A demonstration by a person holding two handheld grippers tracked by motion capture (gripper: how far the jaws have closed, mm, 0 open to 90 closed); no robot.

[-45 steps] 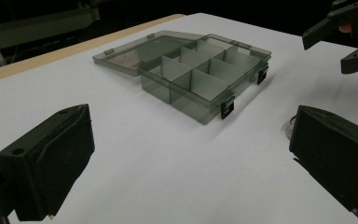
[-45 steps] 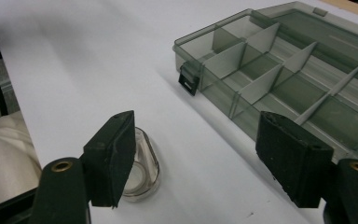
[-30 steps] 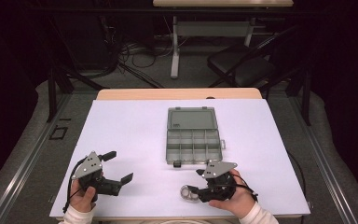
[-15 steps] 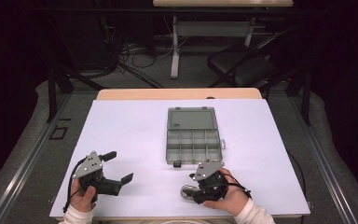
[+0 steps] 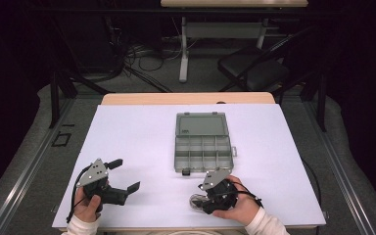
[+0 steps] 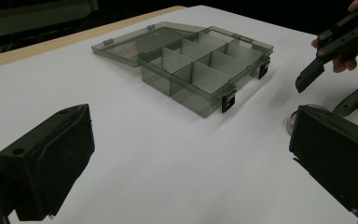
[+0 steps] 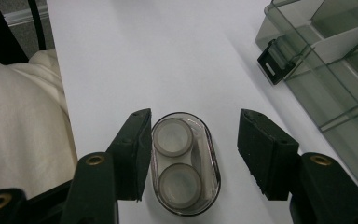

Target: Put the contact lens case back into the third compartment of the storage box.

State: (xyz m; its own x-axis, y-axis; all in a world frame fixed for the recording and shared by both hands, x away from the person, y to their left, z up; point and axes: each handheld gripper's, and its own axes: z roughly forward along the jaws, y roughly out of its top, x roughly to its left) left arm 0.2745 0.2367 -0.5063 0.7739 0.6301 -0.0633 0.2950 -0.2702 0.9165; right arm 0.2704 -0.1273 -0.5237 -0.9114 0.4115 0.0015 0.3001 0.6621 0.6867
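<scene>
Right claw (image 7: 191, 158) narrowed since earlier, jaws just closing around clear oval case (image 7: 185, 163), right pad not touching. Left claw (image 5: 125, 175) kept wide, empty, at 9 o'clock.

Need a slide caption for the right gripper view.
Right gripper jaws closing around a small clear oval case on the white table, one pad still apart.

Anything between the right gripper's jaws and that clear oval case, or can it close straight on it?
Nothing visible: the clear oval case lies between the right gripper jaws, one jaw at its side, a bare gap to the other.
</scene>
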